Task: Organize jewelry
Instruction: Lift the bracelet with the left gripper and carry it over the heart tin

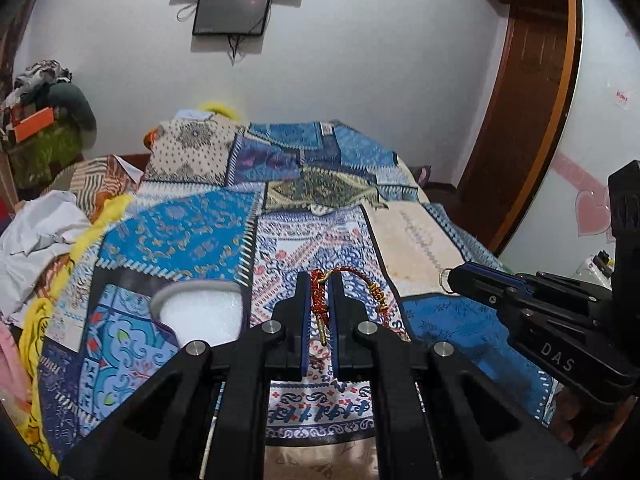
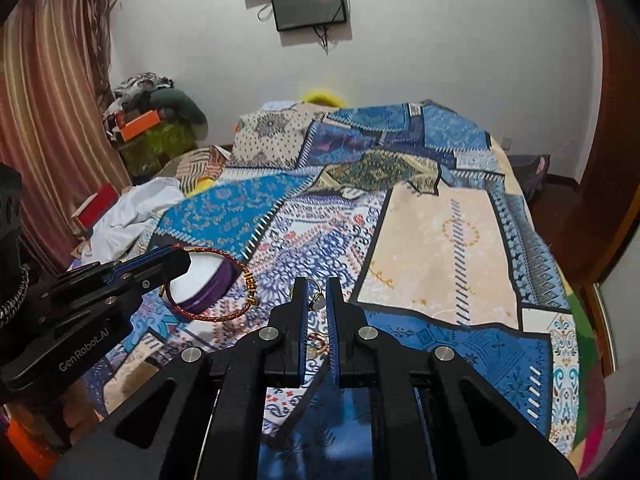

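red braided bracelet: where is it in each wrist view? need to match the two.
Left wrist: red braided bracelet at centre, clamped in the left gripper, looping right.
Right wrist: same bracelet at left, hanging from the left gripper.
Shared landmark: round purple-rimmed box, beside the bracelet in both.

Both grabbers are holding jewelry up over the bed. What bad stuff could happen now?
The thin red-and-gold braided cord bracelet is pinched only at one spot by the left gripper, so it might slip and drop onto the busy blue patchwork bedspread. The small gold ring in the right gripper could pop out and get lost there.
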Demonstrator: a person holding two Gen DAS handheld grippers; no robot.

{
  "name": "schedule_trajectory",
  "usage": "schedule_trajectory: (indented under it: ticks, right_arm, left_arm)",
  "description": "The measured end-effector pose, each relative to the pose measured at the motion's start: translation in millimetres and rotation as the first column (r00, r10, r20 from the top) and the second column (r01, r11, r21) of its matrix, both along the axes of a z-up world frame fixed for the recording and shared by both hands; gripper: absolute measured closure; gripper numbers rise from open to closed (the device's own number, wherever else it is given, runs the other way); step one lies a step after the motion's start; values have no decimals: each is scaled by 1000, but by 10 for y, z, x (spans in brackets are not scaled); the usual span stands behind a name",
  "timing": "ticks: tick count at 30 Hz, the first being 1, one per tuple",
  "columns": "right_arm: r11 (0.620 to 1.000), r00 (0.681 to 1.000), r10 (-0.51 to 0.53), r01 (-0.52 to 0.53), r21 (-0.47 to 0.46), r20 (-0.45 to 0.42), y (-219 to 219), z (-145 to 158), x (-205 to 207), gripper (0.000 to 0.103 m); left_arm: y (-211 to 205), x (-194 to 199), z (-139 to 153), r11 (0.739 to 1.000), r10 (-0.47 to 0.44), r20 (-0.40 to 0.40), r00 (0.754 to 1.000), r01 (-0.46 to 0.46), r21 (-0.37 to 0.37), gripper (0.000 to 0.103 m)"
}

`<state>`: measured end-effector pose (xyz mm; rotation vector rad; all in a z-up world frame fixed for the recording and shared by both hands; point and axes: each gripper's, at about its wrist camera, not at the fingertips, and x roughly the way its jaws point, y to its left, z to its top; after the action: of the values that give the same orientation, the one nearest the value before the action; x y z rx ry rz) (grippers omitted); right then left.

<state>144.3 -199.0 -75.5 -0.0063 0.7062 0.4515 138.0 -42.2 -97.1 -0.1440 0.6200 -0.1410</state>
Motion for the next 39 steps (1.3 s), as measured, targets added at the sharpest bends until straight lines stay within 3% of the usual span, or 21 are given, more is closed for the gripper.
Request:
schedule_trajectory:
  ticks: [9,20,27,39]
  right_arm:
    - [999,998,44,-45,19,50,291,192,-75,95]
    - [992,989,128,-129,10,68,811,182,-27,95]
    - [984,984,176,-176,-3,30,1103,50,74,95]
    - [968,966,248,-249,-13,-70,1435,-249,358,95]
  left_arm:
    - [315,-129,182,999,46,48,998,-46,-3,97]
    - [830,-127,171,991,129,67,989,-130,16,97]
    - [1090,2,-25,987,162,25,986,-163,6,97]
    - [1236,370,-496,992,115,-102,988,-120,-47,97]
